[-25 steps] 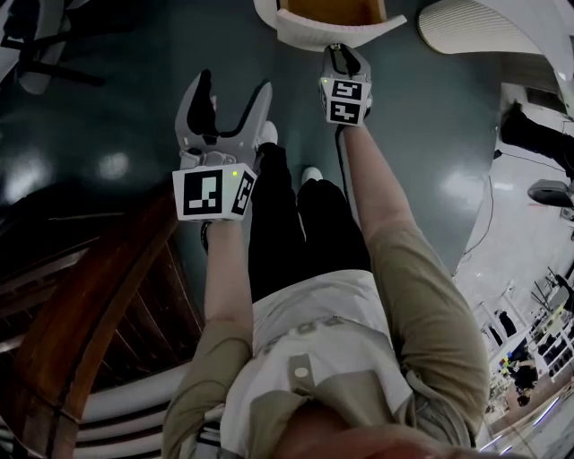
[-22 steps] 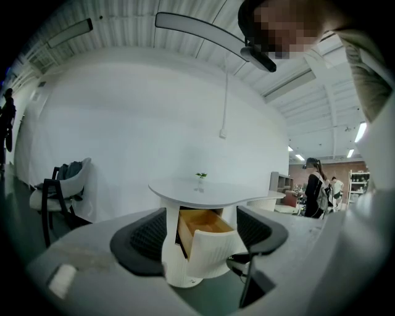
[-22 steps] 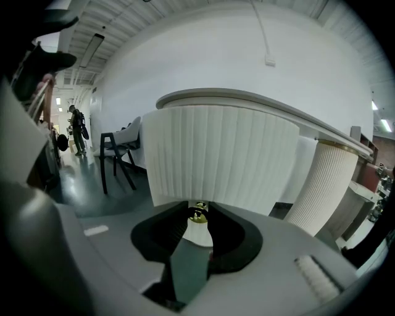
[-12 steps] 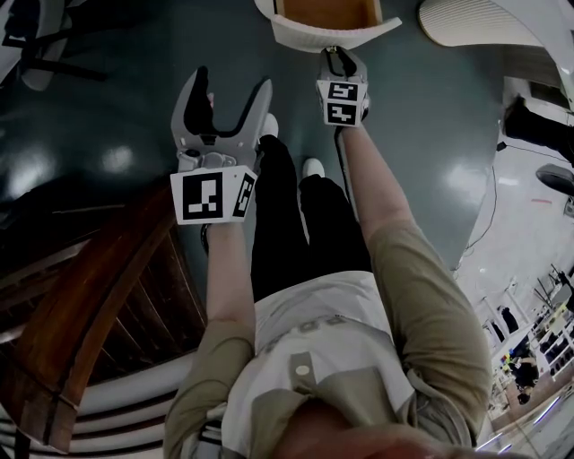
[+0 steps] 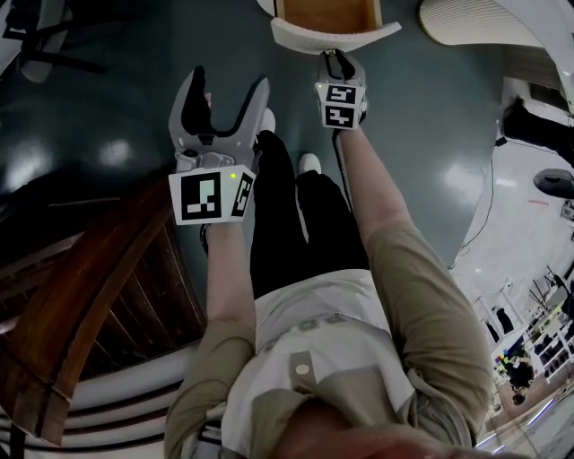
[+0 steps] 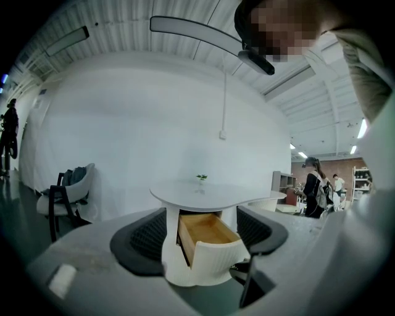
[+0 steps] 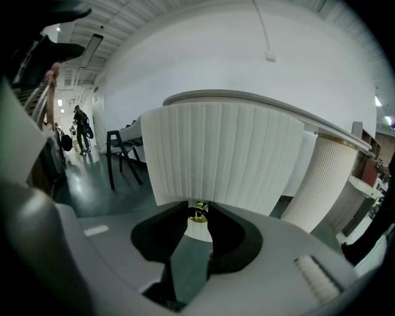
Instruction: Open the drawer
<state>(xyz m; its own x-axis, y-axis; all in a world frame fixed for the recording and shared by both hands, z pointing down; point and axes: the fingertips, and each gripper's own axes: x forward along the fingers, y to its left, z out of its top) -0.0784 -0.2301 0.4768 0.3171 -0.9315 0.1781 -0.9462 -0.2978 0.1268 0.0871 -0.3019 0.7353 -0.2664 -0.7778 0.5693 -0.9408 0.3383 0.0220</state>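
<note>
The white ribbed drawer (image 5: 328, 34) stands pulled out from under the white round table (image 6: 210, 192), and its wooden inside (image 6: 208, 227) shows. My right gripper (image 5: 334, 56) is shut on the small brass knob (image 7: 197, 214) at the lower edge of the ribbed drawer front (image 7: 222, 154). My left gripper (image 5: 231, 85) hangs open in the air to the left, apart from the drawer and holding nothing. In the left gripper view the left gripper (image 6: 202, 233) points at the open drawer from a distance.
A dark wooden stair rail (image 5: 108, 287) runs close by at lower left. A chair (image 6: 68, 191) stands left of the table, and people (image 6: 315, 188) stand far right. A small plant (image 6: 202, 178) sits on the tabletop. More white furniture (image 5: 475, 22) lies at upper right.
The right gripper has drawn the drawer front slightly outward, showing a little more of the wooden inside. The left gripper has drifted slightly up and stays open.
</note>
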